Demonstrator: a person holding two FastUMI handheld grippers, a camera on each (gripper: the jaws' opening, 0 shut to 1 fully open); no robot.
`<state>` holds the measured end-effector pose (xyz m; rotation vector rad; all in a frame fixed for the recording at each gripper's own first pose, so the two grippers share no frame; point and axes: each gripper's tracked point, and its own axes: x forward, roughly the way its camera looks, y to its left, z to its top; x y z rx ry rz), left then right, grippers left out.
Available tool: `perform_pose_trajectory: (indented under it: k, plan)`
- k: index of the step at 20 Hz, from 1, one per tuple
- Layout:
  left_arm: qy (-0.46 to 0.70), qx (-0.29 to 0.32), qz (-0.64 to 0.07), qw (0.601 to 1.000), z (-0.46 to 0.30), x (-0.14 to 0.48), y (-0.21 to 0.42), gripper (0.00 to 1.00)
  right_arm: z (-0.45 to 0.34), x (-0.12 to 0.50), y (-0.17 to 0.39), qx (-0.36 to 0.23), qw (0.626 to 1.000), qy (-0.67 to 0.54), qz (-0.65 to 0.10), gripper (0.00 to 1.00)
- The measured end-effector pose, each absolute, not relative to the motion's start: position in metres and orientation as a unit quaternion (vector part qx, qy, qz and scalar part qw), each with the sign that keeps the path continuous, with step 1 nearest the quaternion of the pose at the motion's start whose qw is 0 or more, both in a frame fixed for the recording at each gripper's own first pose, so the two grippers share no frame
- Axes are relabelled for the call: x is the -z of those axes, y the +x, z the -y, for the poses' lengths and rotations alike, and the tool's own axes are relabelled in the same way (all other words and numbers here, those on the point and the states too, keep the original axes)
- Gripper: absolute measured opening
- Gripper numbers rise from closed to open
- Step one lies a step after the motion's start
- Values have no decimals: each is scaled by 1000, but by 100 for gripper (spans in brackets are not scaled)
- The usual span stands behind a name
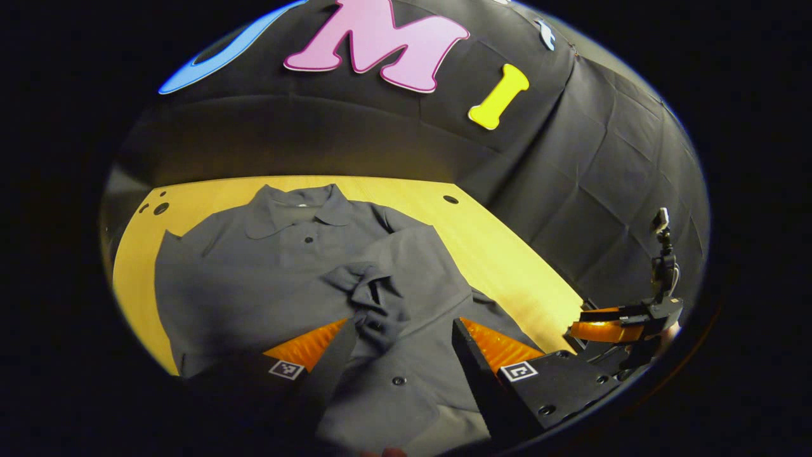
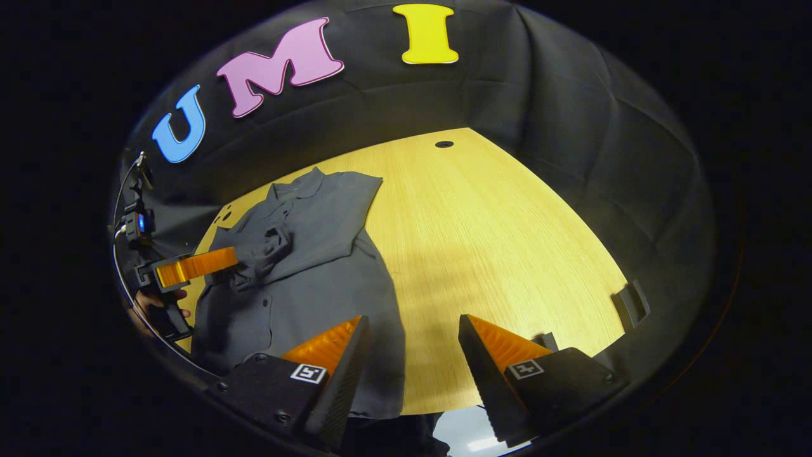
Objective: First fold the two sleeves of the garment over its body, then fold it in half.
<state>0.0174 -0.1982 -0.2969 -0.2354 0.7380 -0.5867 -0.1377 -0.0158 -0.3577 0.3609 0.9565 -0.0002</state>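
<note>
Left gripper view: grey shirt [image 1: 266, 279] flat on the yellow desk [image 1: 507, 254], collar [image 1: 298, 212] far, hem near, long axis running near-to-far. One sleeve is folded across the chest, its cuff [image 1: 371, 301] bunched just beyond the left gripper [image 1: 399, 352]. Jaws spread, nothing pinched; cuff lies between and slightly past the tips. Right gripper view: right gripper [image 2: 412, 362] hovers over bare desk at the shirt's near right edge, jaws spread, empty. The left gripper shows far left there, at the cuff.

Judgement: sleeve stage, likely releasing or adjusting the folded sleeve. The shirt's left shoulder in the left gripper view looks flat and square, but whether that sleeve is folded can't be told. Left gripper is nearer the cuff; right gripper is nearer the hem corner, which the half-fold would lift toward the collar along the long axis.
</note>
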Motion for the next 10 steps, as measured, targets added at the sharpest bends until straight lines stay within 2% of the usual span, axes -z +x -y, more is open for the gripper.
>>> perform_pose_trajectory:
  k: [1,10]
  plan:
    - [-116,275,-352,887,185,291,10,96,12,356,-140,-4,872,171,-458,92]
    - [-94,180,-361,910,65,287,-60,96,-20,357,-167,-41,859,152,-487,92]
